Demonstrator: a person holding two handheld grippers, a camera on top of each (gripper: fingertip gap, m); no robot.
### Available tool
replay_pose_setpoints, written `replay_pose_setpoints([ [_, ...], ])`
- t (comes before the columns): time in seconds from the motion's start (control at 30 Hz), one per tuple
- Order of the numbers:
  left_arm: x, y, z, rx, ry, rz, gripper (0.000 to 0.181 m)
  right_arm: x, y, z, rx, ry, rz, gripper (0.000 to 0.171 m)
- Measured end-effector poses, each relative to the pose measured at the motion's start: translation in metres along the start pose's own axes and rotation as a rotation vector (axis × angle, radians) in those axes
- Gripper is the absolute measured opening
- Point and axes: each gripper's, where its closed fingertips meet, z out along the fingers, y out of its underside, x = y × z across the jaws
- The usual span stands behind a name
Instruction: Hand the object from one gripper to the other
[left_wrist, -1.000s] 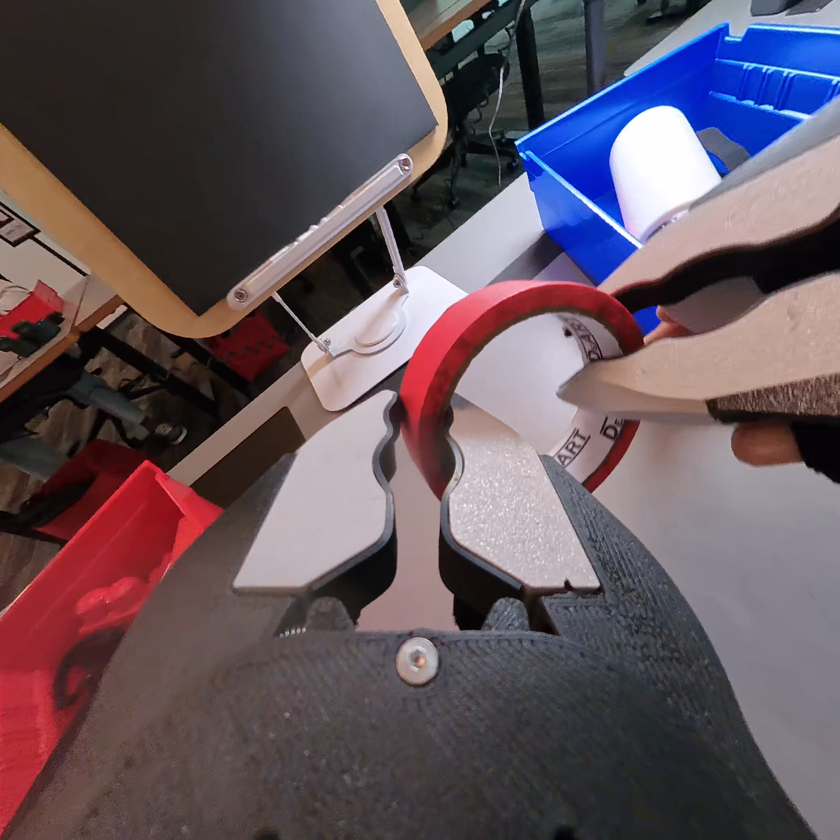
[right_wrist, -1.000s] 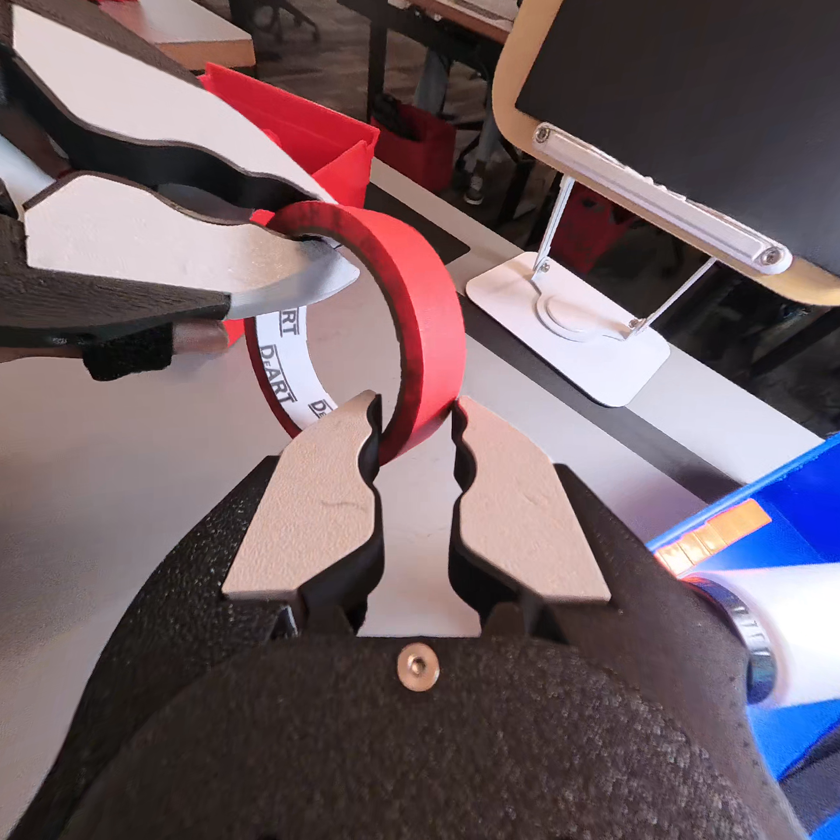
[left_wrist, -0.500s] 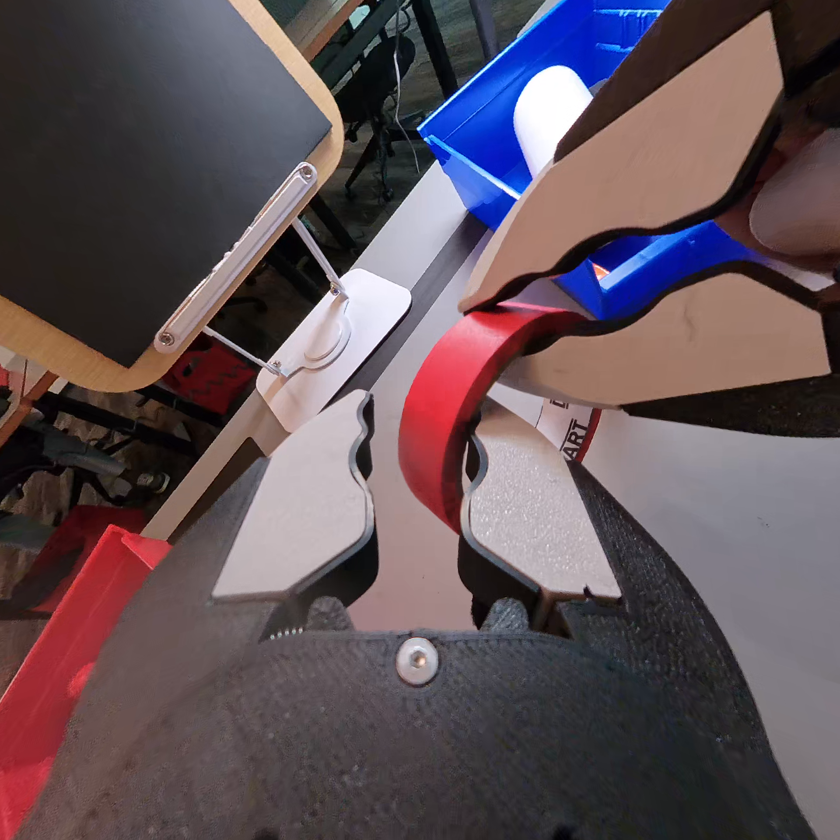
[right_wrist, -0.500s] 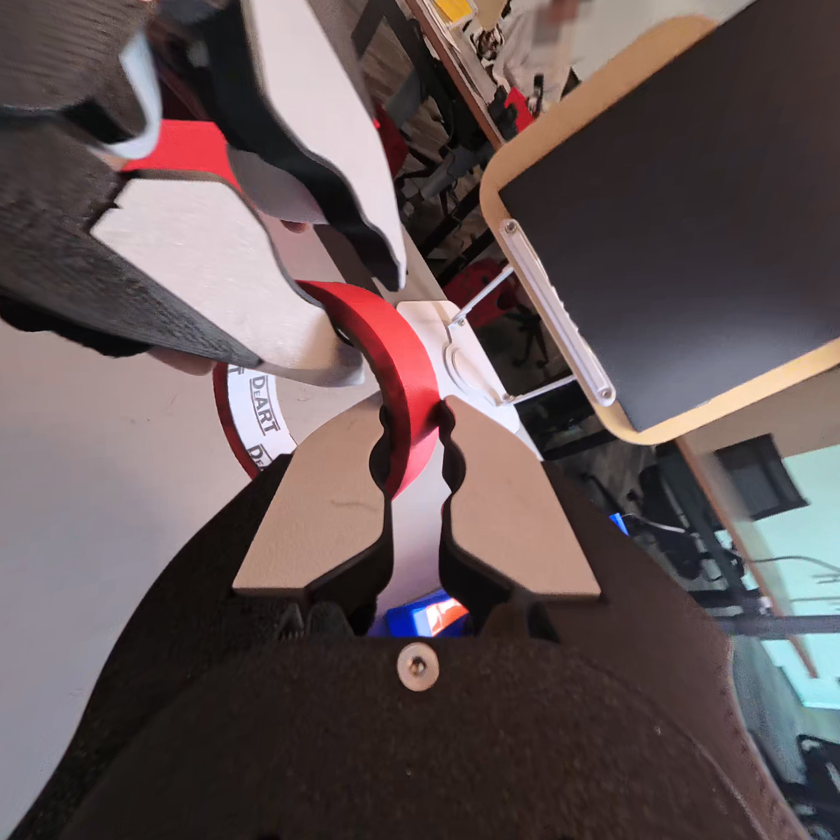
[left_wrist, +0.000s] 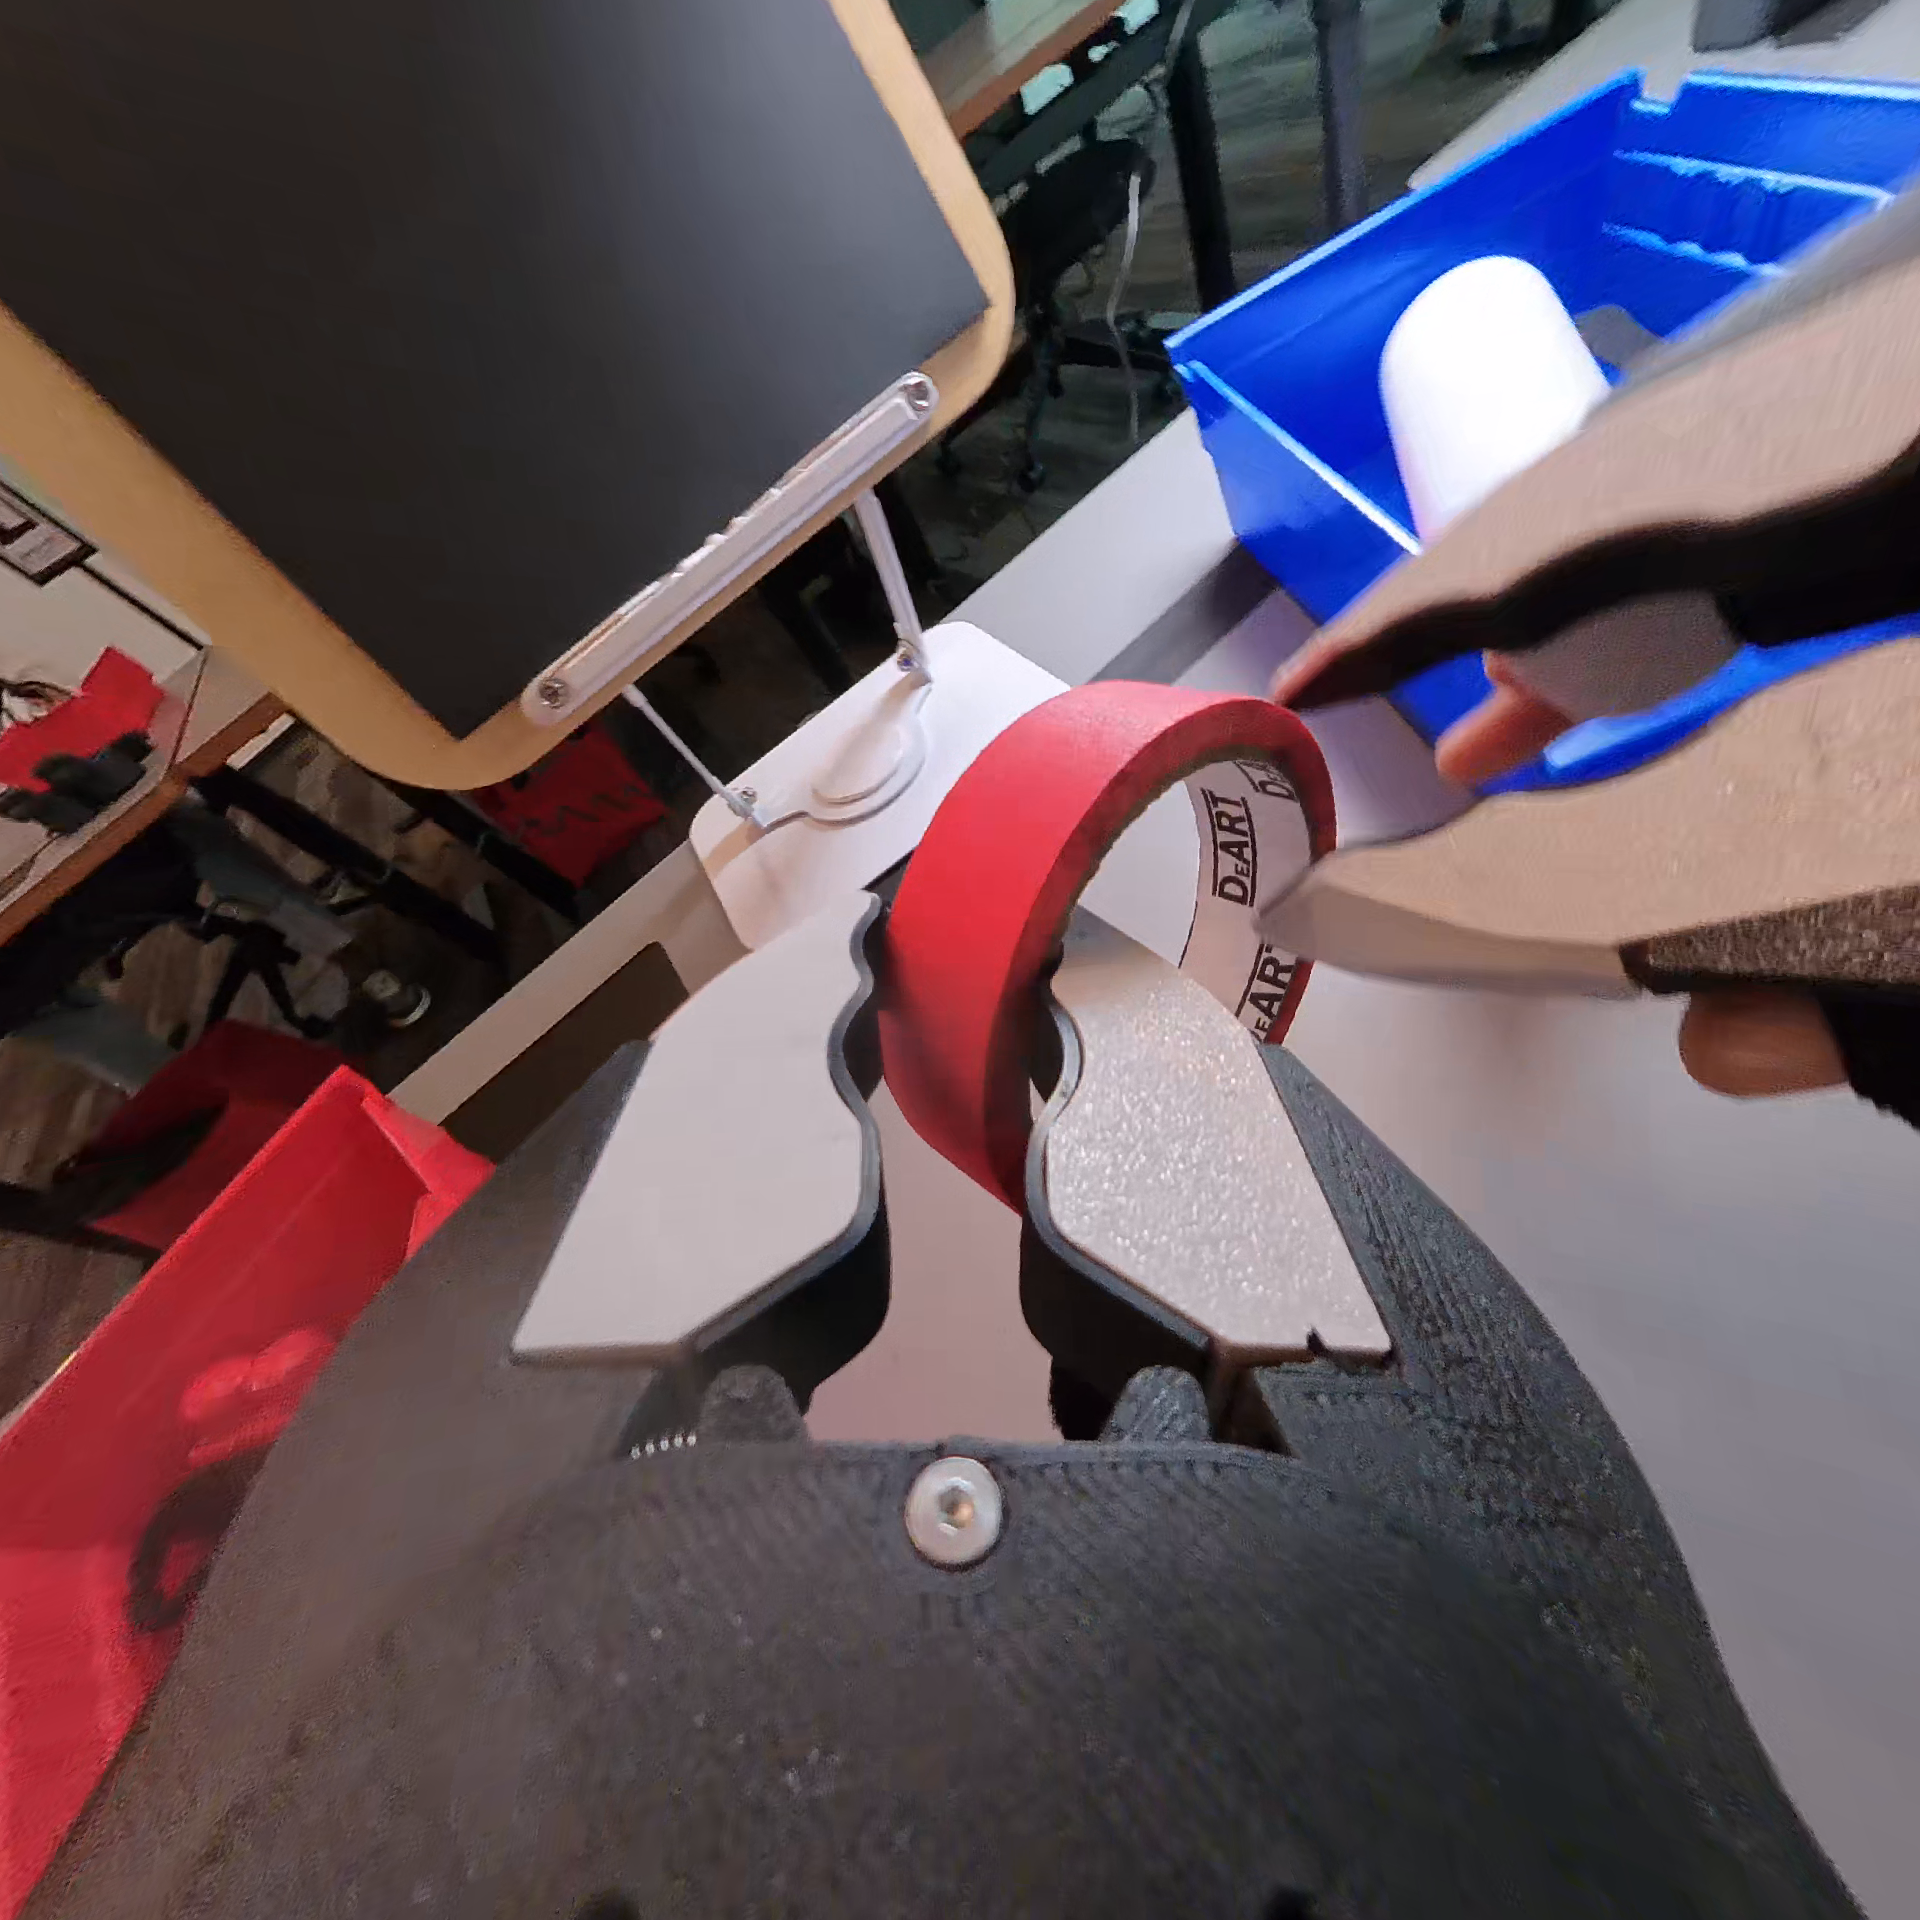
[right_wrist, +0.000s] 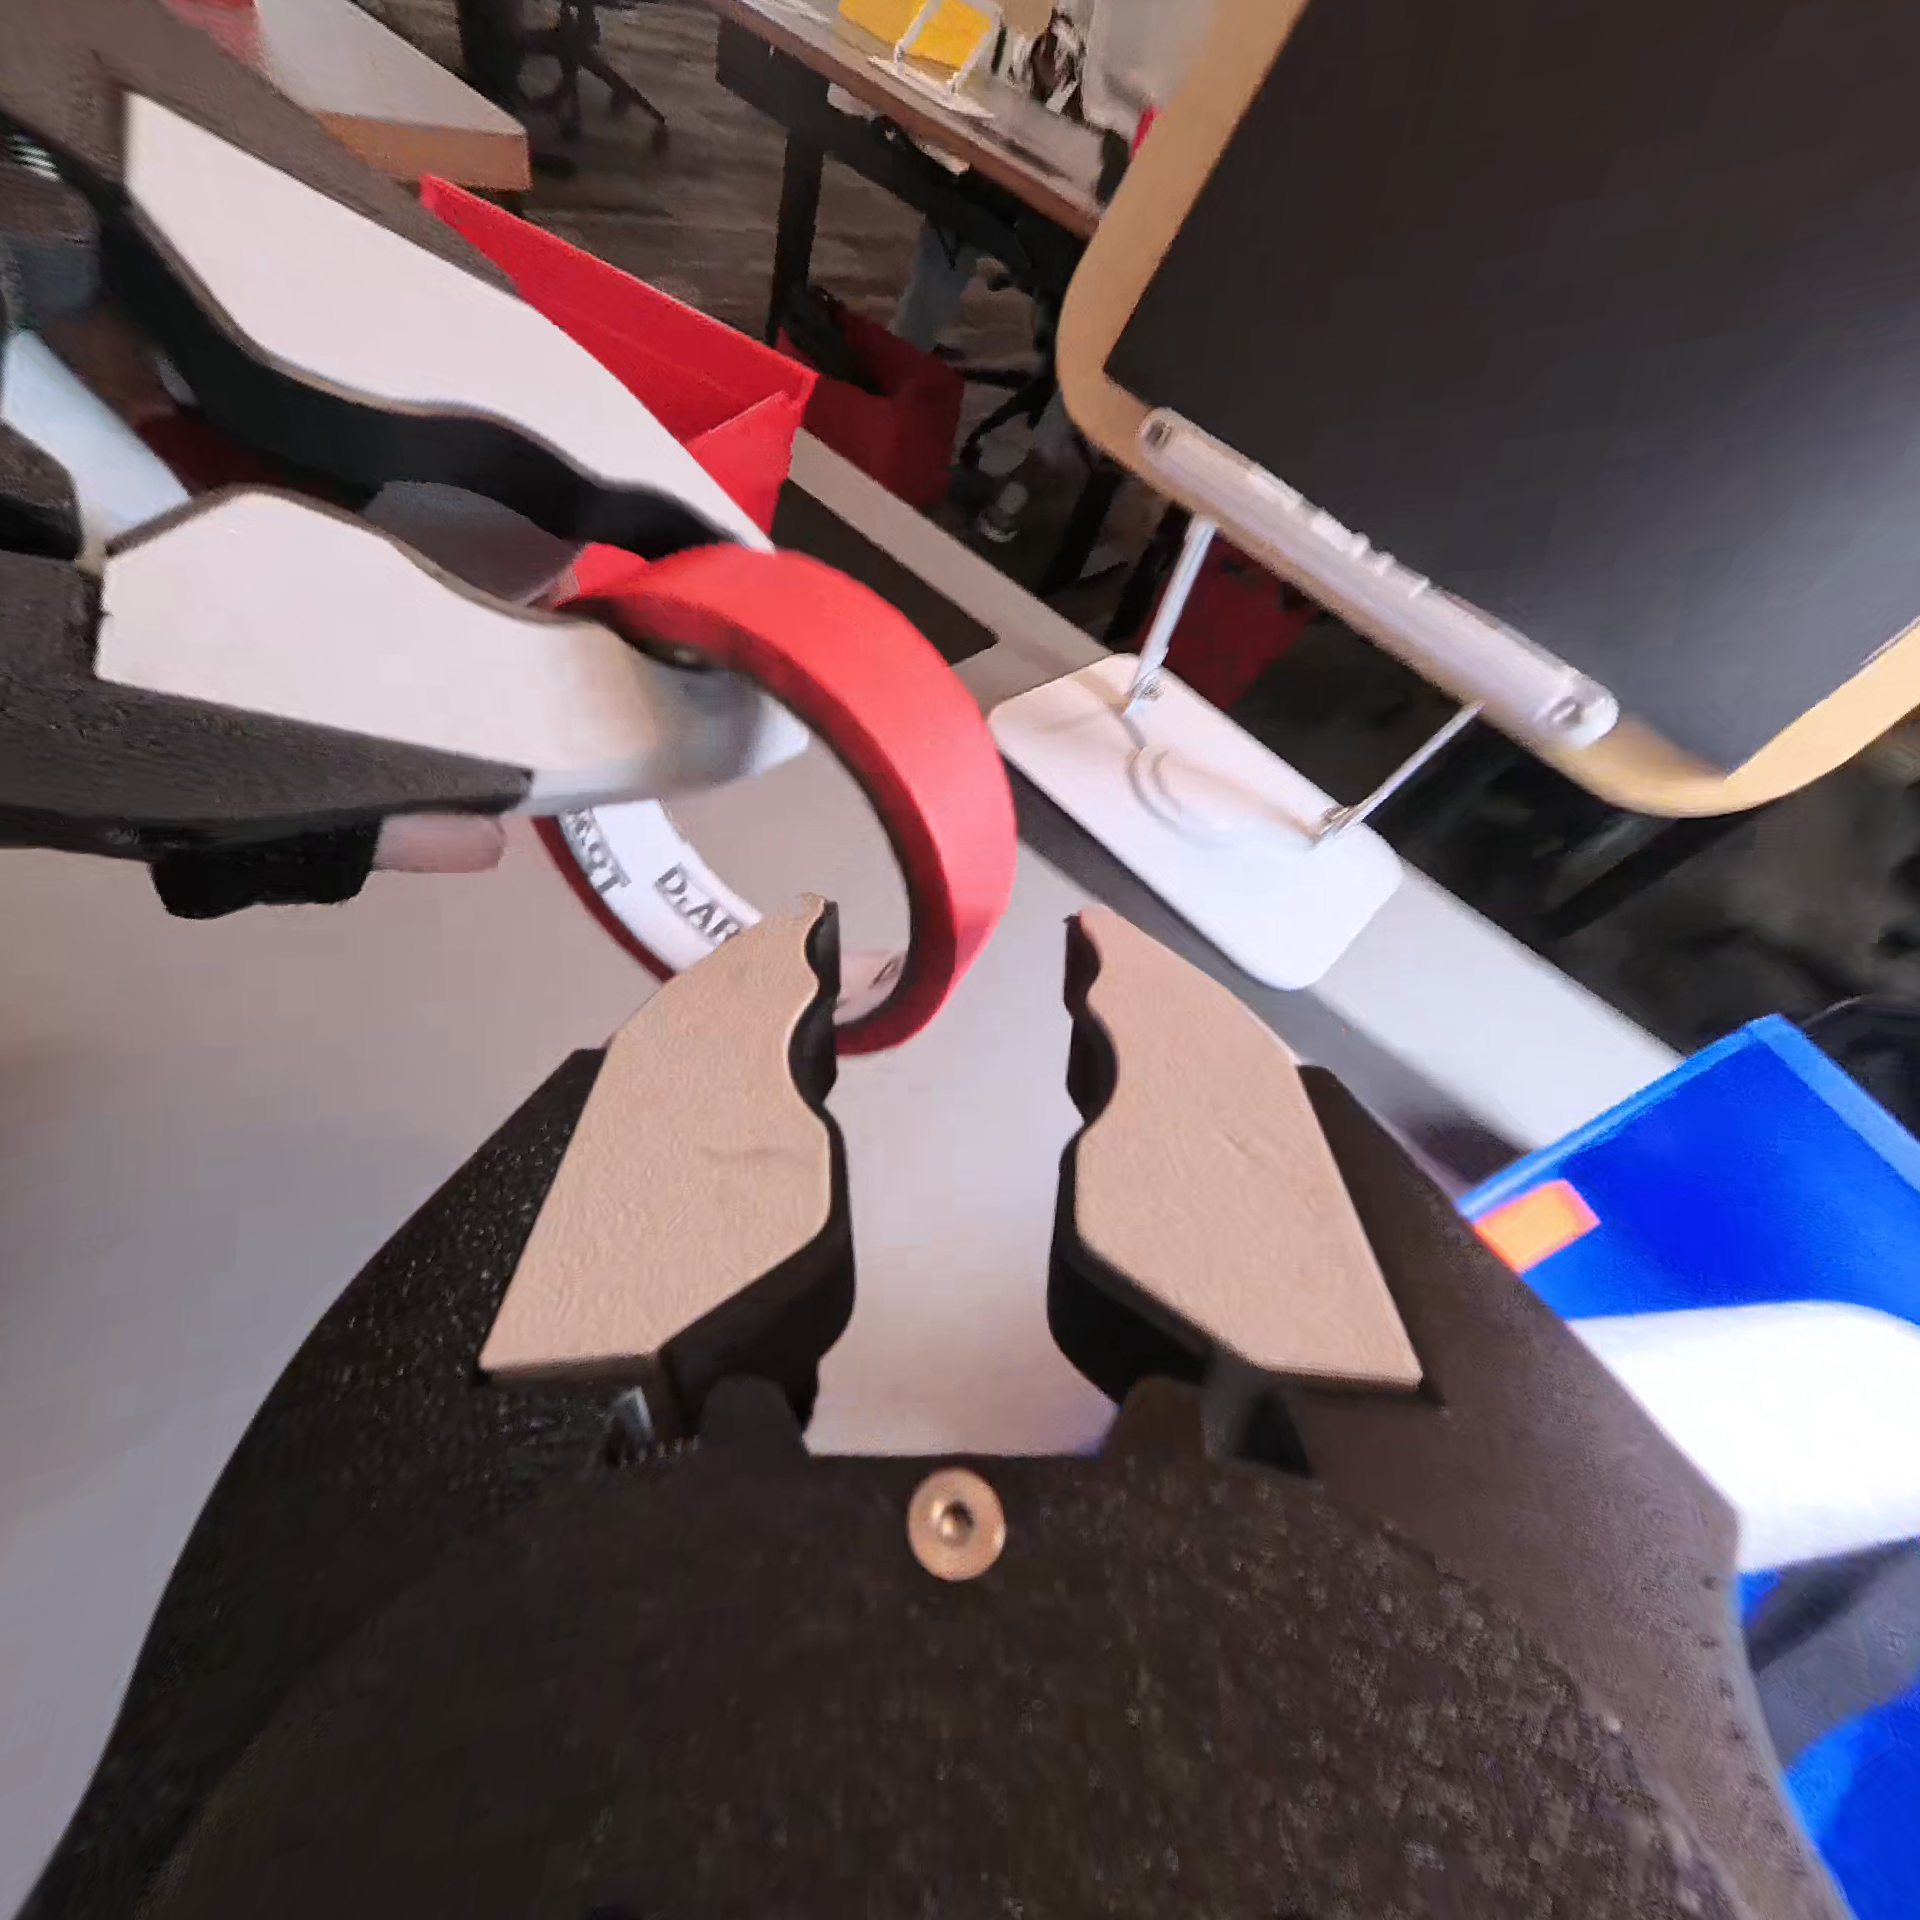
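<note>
A red tape roll (left_wrist: 997, 831) with a white printed core is held upright above the grey table (left_wrist: 1558, 1299). My left gripper (left_wrist: 961, 930) is shut on its near edge. In the left wrist view my right gripper (left_wrist: 1273, 805) comes in from the right, open, its tips above and below the roll's far rim. In the right wrist view my right gripper (right_wrist: 948, 920) is open. The tape roll (right_wrist: 914, 707) has its lower edge in the gap, close to the left finger and apart from the right one. The left gripper (right_wrist: 774, 639) grips the roll from the left.
A blue bin (left_wrist: 1299, 436) with a white roll (left_wrist: 1475, 364) in it stands at the right. A red bin (left_wrist: 260, 1247) stands at the left. A black board (left_wrist: 468, 312) on a white stand base (left_wrist: 831, 800) sits at the table's far edge.
Half a second ago the right gripper was shut on the tape and the left was open. Now the left is shut on it and the right has opened and let go.
</note>
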Motion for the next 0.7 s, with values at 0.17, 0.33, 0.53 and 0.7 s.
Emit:
replay_pose_setpoints([
  [0.17, -0.005, -0.003, -0.002, 0.026, 0.0, -0.068, 0.025, -0.017, 0.017, 0.015, -0.032, -0.149, 0.266, 0.019],
  [0.33, 0.006, 0.002, 0.002, -0.014, 0.062, -0.034, 0.038, 0.001, 0.018, 0.011, -0.041, -0.097, 0.194, 0.013],
  [0.53, 0.022, 0.005, 0.005, -0.031, 0.098, 0.058, 0.04, 0.018, 0.013, 0.002, -0.055, 0.064, -0.107, 0.01],
  [0.7, 0.029, 0.003, 0.004, -0.021, 0.129, 0.093, 0.029, 0.01, 0.001, -0.002, -0.038, 0.143, -0.342, 0.009],
])
